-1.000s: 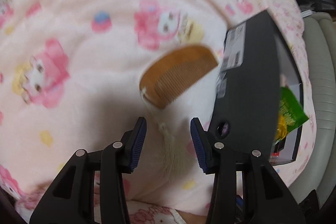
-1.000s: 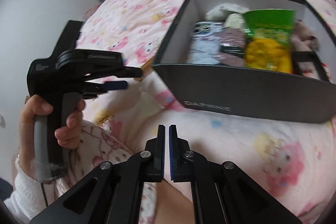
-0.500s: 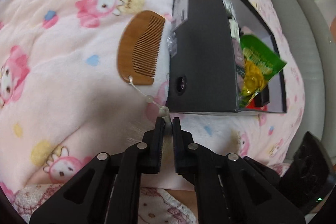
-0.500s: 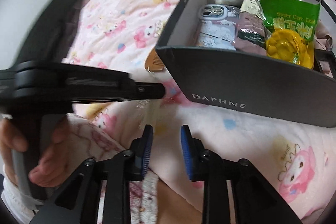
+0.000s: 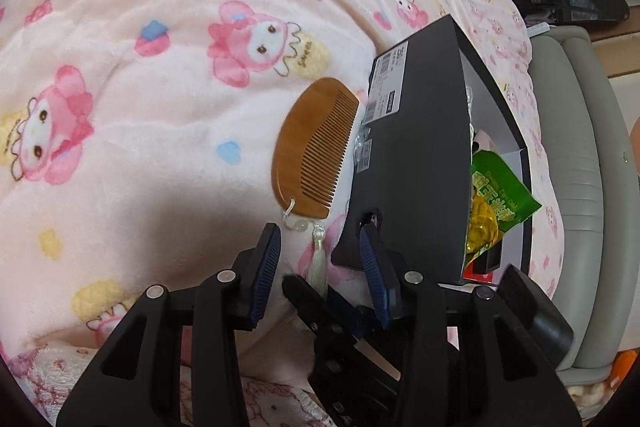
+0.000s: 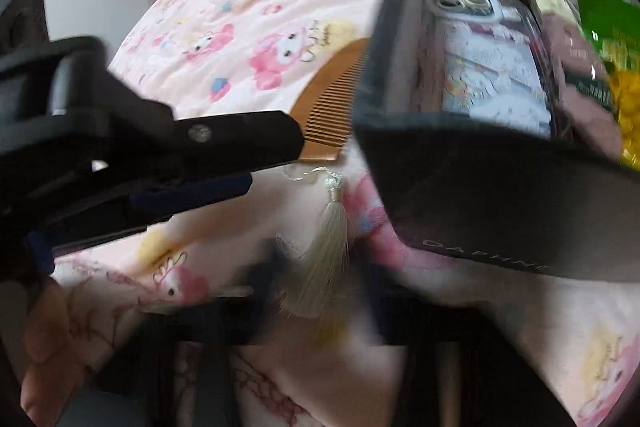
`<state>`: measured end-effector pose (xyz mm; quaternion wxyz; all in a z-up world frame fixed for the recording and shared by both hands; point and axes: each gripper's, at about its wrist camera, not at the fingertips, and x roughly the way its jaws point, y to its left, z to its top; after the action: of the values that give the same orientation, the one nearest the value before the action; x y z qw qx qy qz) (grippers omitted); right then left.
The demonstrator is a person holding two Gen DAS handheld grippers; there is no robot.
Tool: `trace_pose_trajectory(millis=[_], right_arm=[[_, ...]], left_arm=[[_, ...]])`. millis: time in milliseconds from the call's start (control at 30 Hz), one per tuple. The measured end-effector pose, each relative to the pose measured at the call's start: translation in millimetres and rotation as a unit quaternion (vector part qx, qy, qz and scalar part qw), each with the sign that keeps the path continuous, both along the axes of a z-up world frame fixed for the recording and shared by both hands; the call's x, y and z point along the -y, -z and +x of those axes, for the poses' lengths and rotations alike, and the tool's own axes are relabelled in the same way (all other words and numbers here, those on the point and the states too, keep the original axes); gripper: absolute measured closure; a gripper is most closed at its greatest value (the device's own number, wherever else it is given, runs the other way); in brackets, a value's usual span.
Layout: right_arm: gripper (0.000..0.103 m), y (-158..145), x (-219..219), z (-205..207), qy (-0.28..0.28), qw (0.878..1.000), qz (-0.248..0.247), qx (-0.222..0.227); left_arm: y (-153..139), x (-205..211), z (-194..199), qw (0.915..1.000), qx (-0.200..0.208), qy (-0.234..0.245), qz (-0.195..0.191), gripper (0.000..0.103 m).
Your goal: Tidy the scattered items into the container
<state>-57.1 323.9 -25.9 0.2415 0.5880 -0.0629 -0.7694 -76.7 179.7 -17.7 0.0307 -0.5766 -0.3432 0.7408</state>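
While its jaws are opening with nothing pressed between them, the left gripper (image 5: 318, 261) is hovering over the tassel (image 5: 316, 263) — the right gripper (image 5: 320, 297) is closing on it — of the wooden comb (image 5: 310, 147) lying on the blanket (image 5: 140, 107), beside the black box (image 5: 416, 163).

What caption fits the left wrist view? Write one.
Open left gripper over cream tassel of brown wooden comb beside black cardboard box.
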Motion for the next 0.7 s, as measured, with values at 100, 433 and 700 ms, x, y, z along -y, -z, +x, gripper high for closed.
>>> trace_pose_trajectory(millis=[100, 433, 700], right_arm=[[0.101, -7, -11, 8, 0.012, 1.000, -0.023, -0.010], [0.102, -68, -99, 61, 0.084, 0.993, -0.012, -0.083], [0.102, -92, -169, 70, 0.153, 0.983, 0.016, -0.099]], left_arm=[[-1, -4, -1, 0.9999, -0.002, 0.012, -0.009, 0.062], [-11, -16, 4, 0.9994, -0.009, 0.022, -0.024, 0.062], [-5, -20, -1, 0.9985, 0.008, 0.009, -0.053, 0.062]])
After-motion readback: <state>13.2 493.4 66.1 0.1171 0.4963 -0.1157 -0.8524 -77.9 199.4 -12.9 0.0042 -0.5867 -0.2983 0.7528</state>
